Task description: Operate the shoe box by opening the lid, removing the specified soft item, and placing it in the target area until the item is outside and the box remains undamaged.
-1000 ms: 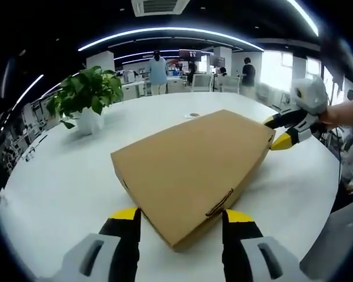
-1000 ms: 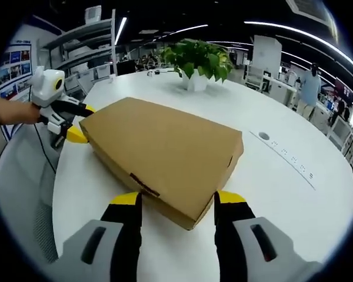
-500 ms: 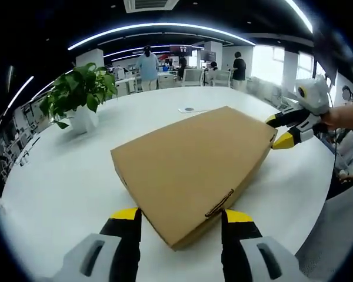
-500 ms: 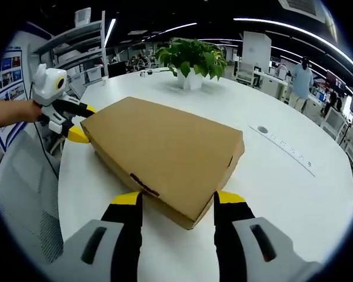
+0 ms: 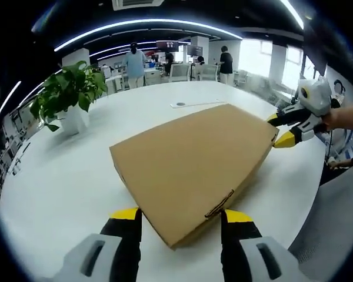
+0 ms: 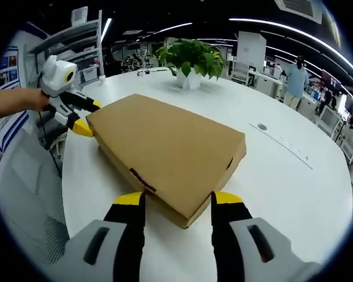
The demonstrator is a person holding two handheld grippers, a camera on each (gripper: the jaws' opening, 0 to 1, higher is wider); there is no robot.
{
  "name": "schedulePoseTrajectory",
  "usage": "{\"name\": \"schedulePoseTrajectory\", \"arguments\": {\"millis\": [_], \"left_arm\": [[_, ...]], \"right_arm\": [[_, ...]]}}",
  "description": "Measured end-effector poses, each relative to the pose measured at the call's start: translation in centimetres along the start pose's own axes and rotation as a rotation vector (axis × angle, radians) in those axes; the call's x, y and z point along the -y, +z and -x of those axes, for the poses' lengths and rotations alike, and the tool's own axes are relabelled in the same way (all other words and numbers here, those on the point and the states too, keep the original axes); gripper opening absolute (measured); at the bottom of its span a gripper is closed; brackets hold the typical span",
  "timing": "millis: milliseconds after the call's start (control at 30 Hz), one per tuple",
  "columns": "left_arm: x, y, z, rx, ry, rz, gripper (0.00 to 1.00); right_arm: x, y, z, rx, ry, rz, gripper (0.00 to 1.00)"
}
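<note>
White round bench (image 5: 65, 176) in open office, potted plant (image 6: 191, 59) at far side. Closed cardboard shoe box (image 5: 191, 161) lies flat mid-bench, long axis running between left gripper (image 5: 179, 226) and right gripper (image 6: 176, 205); jaws apart, apparently straddling opposite corners.

Each view rides low and close at one corner of the box (image 5: 191, 164) — the left gripper view faces the right gripper (image 5: 284, 129), the right gripper view faces the left gripper (image 6: 85, 117). Both share box, table (image 6: 306, 188) and plant (image 5: 67, 94).
</note>
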State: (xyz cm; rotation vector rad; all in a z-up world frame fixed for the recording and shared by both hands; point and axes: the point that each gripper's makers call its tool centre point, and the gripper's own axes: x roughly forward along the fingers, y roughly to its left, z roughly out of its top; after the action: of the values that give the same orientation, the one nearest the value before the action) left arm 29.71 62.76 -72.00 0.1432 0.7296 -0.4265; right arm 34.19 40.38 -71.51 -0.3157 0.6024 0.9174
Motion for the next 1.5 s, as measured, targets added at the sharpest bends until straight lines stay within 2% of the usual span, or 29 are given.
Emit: {"name": "schedulePoseTrajectory", "arguments": {"millis": [433, 767, 1200, 1500], "left_arm": [[-0.7, -0.5, 0.5, -0.027, -0.066, -0.07, 0.54], [-1.1, -1.1, 0.9, -0.062, -0.105, -0.13, 0.53], [-1.3, -2.6, 2.8, -0.084, -0.131, -0.156, 0.53], [-1.5, -3.3, 3.8, -0.094, -0.132, -0.135, 0.52]], "right_arm": [[-2.4, -0.7, 1.1, 0.004, -0.026, -0.036, 0.38], [-5.0, -1.4, 2.0, 0.023, -0.028, -0.044, 0.4], [-8.2, -1.4, 2.3, 0.035, 0.005, -0.063, 0.39], [-9.2, -1.3, 2.2, 0.041, 0.019, -0.058, 0.37]]}}
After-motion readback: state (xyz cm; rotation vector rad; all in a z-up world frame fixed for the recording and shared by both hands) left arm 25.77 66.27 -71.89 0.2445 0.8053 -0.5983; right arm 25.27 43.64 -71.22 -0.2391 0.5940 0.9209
